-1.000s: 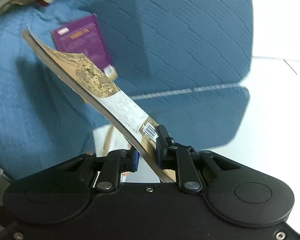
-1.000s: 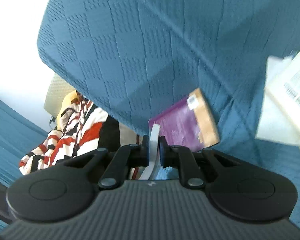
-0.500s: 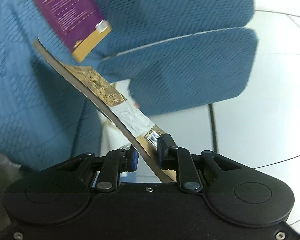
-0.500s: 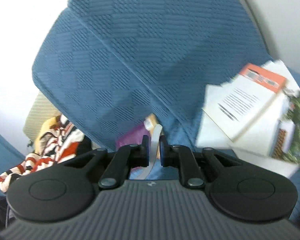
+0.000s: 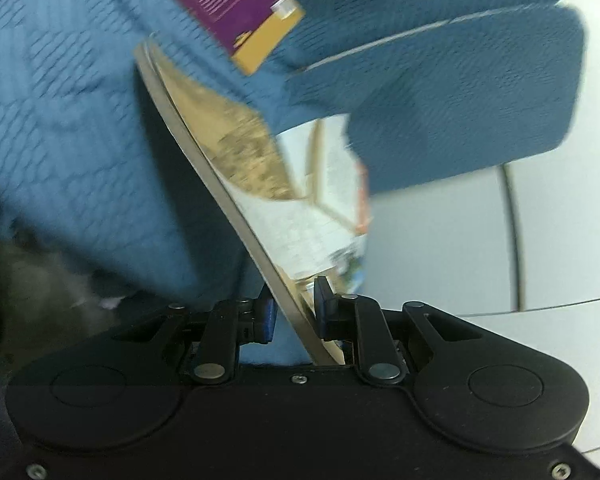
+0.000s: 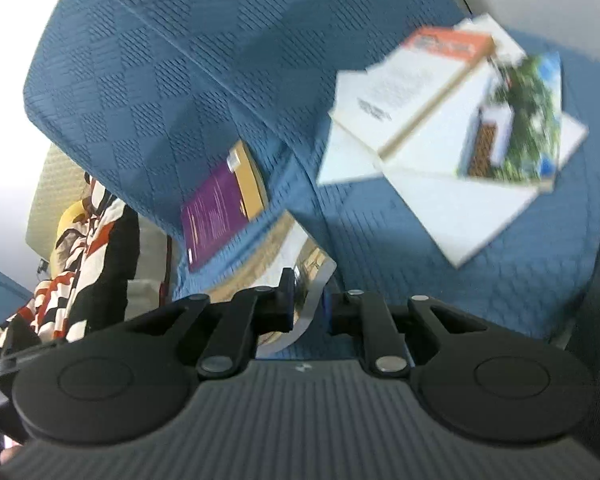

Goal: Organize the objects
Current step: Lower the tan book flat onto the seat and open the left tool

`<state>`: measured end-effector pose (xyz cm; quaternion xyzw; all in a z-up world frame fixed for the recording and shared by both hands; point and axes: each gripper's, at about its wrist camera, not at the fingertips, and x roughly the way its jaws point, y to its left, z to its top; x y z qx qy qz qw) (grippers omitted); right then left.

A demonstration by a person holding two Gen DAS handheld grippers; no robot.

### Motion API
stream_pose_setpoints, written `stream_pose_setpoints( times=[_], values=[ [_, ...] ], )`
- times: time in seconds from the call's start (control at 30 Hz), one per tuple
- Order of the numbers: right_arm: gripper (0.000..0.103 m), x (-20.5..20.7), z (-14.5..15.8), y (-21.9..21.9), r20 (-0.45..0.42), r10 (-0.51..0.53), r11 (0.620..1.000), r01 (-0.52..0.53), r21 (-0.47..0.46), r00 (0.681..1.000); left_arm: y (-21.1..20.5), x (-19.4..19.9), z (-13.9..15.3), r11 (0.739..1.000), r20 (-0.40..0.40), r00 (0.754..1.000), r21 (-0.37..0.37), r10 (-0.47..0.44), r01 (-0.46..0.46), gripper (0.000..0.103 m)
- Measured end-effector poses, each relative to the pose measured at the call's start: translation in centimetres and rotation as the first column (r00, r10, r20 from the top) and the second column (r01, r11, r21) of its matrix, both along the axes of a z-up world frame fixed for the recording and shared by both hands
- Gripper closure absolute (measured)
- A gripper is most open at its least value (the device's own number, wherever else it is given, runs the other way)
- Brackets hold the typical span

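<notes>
My left gripper [image 5: 294,304] is shut on a thin tan-and-white book [image 5: 228,168], holding it edge-on and tilted up to the left over the blue sofa [image 5: 80,120]. My right gripper [image 6: 308,304] is shut on the same book's white edge [image 6: 312,280]. A purple and yellow book [image 5: 236,4] lies on the sofa beyond; it also shows in the right wrist view [image 6: 220,208]. A loose pile of books and white papers [image 6: 452,128] lies on the sofa seat to the right.
A striped red, black and white cloth [image 6: 76,272] lies at the left of the sofa. White tiled floor [image 5: 540,240] shows to the right of the blue cushion [image 5: 460,100].
Both grippers have swung with the held book. The purple book has shifted up in the left view, and the pile of books has come into the right view.
</notes>
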<state>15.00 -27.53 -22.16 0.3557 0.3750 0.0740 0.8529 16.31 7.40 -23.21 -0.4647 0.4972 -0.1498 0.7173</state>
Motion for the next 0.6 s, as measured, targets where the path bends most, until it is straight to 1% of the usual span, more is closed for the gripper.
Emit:
stream_pose_setpoints(
  times=[0.1,0.23,0.27,0.3,0.33,0.37,0.4,0.47,0.53,0.57,0.6],
  values=[
    [0.085,0.1,-1.3,-0.1,-0.044,0.008,1.000,-0.008,0.013,0.999,-0.8,-0.4,-1.1,0.998,-0.036,0.999,0.068,-0.010,0.012,0.088],
    [0.082,0.1,-2.6,-0.1,-0.094,0.028,1.000,-0.027,0.012,0.995,-1.1,-0.9,-2.8,0.995,-0.087,0.996,0.097,0.001,0.007,0.088],
    [0.080,0.2,-2.8,-0.2,-0.113,0.033,0.999,-0.031,0.017,0.993,-1.2,-1.1,-3.0,0.994,-0.097,0.995,0.105,0.003,0.007,0.085],
    [0.079,0.1,-3.0,-0.3,-0.126,0.037,0.999,-0.034,0.023,0.991,-1.2,-1.2,-3.2,0.994,-0.106,0.994,0.112,0.003,0.009,0.078],
    [0.078,0.1,-3.2,-0.4,-0.141,0.042,0.999,-0.038,0.026,0.989,-1.2,-1.4,-3.2,0.993,-0.111,0.994,0.119,0.003,0.010,0.074],
    [0.077,0.1,-3.3,-0.6,-0.150,0.046,0.999,-0.042,0.032,0.988,-1.3,-1.6,-3.3,0.990,-0.112,0.994,0.138,0.004,0.011,0.066],
    [0.077,0.0,-3.4,-0.7,-0.155,0.051,0.998,-0.046,0.034,0.987,-1.4,-1.4,-3.3,0.986,-0.114,0.994,0.164,0.005,0.014,0.062],
    [0.077,-0.2,-3.2,-0.8,-0.157,0.054,0.999,-0.055,0.003,0.986,-1.6,-1.5,-3.5,0.975,-0.138,0.990,0.221,0.009,0.022,0.059],
    [0.077,-0.5,-3.0,-1.0,-0.154,0.058,0.998,-0.061,-0.011,0.986,-1.6,-1.5,-3.8,0.971,-0.154,0.988,0.240,0.013,0.024,0.057],
    [0.076,-0.5,-3.0,-1.2,-0.155,0.060,0.998,-0.063,-0.016,0.986,-1.6,-1.6,-3.8,0.967,-0.155,0.988,0.253,0.016,0.024,0.052],
    [0.072,-0.5,-2.9,-1.4,-0.154,0.061,0.998,-0.066,-0.024,0.986,-1.6,-1.8,-3.7,0.962,-0.153,0.988,0.271,0.022,0.021,0.046]
  ],
)
